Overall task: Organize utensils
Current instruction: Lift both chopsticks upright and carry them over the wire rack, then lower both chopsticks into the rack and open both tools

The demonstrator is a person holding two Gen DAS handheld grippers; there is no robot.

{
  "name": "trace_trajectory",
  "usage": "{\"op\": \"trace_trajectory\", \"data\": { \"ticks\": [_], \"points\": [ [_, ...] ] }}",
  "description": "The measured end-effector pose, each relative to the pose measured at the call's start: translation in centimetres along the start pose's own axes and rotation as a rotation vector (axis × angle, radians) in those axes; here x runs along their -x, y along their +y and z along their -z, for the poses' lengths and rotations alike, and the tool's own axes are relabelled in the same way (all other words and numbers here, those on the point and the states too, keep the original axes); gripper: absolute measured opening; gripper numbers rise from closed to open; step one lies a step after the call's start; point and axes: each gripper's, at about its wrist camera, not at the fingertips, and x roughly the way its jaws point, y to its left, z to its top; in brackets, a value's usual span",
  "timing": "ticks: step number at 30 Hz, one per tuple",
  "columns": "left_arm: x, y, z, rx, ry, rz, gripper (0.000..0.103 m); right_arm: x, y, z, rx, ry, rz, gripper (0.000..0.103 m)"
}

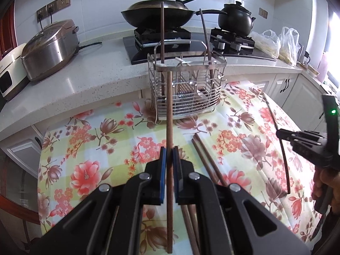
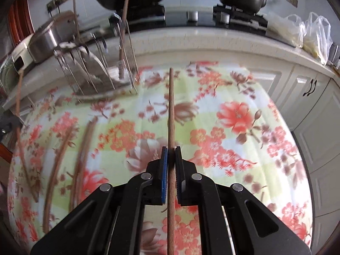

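My left gripper (image 1: 169,150) is shut on a brown chopstick (image 1: 169,110) whose far tip reaches the rim of the wire utensil rack (image 1: 187,97). Two chopsticks (image 1: 162,31) stand upright in that rack. Several loose chopsticks (image 1: 207,159) lie on the floral cloth just right of my fingers. At the right edge of the left wrist view, my right gripper (image 1: 279,132) holds another chopstick (image 1: 285,170) above the cloth. In the right wrist view, my right gripper (image 2: 171,148) is shut on this chopstick (image 2: 171,106), with the blurred rack (image 2: 102,70) at the upper left.
The floral tablecloth (image 1: 95,148) covers a table pushed against a white counter (image 1: 95,68). On the counter sit a rice cooker (image 1: 48,48), a wok (image 1: 157,14) and a black pot (image 1: 235,19) on the stove, and plastic bags (image 1: 276,40). More loose chopsticks (image 2: 80,159) lie on the cloth.
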Motion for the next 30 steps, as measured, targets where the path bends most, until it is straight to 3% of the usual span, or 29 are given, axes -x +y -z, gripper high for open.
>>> {"op": "trace_trajectory", "data": {
  "ticks": [9,17,30],
  "points": [
    [1.9,-1.0,-1.5,-0.016,-0.044,0.009,0.006,6.2,0.4,-1.7,0.011,-0.125,-0.009,0.007],
    [2.9,-0.9,-4.6,-0.022,-0.072,0.036,0.006,7.2,0.6,-3.3,0.005,-0.144,-0.011,0.007],
    [5.4,-0.1,-12.3,-0.021,-0.114,0.089,0.006,10.0,1.9,-11.4,0.017,-0.233,-0.024,0.007]
  ]
}}
